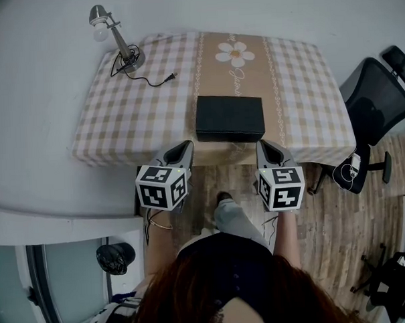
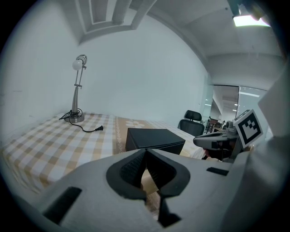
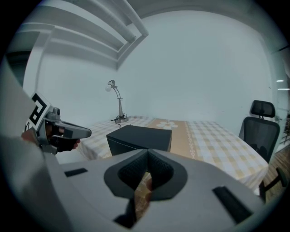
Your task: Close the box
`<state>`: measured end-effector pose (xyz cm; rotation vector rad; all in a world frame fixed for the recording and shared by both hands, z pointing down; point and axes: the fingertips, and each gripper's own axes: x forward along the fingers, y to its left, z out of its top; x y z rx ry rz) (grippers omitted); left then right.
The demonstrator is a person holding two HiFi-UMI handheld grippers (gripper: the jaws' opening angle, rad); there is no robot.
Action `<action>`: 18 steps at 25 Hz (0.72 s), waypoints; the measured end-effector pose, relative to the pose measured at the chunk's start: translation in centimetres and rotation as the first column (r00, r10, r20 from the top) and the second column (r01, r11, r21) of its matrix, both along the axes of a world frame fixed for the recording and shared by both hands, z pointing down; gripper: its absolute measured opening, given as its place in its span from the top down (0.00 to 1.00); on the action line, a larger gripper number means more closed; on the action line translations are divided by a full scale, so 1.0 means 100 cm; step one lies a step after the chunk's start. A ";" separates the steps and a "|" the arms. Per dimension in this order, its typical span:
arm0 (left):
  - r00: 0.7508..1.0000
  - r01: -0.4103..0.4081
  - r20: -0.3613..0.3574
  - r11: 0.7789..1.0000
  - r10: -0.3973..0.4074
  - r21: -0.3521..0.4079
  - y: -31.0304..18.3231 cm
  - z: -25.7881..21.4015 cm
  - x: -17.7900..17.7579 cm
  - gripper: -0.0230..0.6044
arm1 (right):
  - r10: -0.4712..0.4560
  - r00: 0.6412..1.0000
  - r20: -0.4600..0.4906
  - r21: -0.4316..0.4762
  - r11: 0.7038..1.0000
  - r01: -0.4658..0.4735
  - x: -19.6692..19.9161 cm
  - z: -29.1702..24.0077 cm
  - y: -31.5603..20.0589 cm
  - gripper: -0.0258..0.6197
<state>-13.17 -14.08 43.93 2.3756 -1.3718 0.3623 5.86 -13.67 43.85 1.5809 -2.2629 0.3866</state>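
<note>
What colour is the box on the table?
The box is plain black; the head view shows it best.

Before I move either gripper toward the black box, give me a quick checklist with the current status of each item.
1. Left gripper empty, jaws together: ok.
2. Right gripper empty, jaws together: ok.
3. Both grippers apart from the black box, at the near edge of the table: ok.
4. Lid down: the top looks flat and closed; whether it is fully seated, cannot tell.
5. Lamp and its cord apart from the box, toward the far left corner: ok.
</note>
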 end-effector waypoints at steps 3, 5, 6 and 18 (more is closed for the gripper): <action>1.000 0.002 -0.003 1.000 -0.002 0.011 0.008 -0.005 -0.003 0.92 | 0.000 1.000 0.017 0.018 1.000 -0.001 -0.004 -0.006 0.006 0.93; 1.000 0.003 -0.004 1.000 -0.003 0.019 0.013 -0.008 -0.005 0.92 | 0.001 0.999 0.035 0.029 1.000 -0.002 -0.007 -0.011 0.011 0.93; 1.000 0.004 -0.004 1.000 -0.003 0.024 0.015 -0.009 -0.005 0.92 | 0.002 0.999 0.044 0.034 0.999 -0.004 -0.009 -0.013 0.013 0.93; 1.000 0.006 -0.007 0.997 -0.005 0.072 0.057 -0.020 -0.011 0.92 | -0.015 0.998 0.056 0.078 0.997 0.010 -0.023 -0.028 0.052 0.93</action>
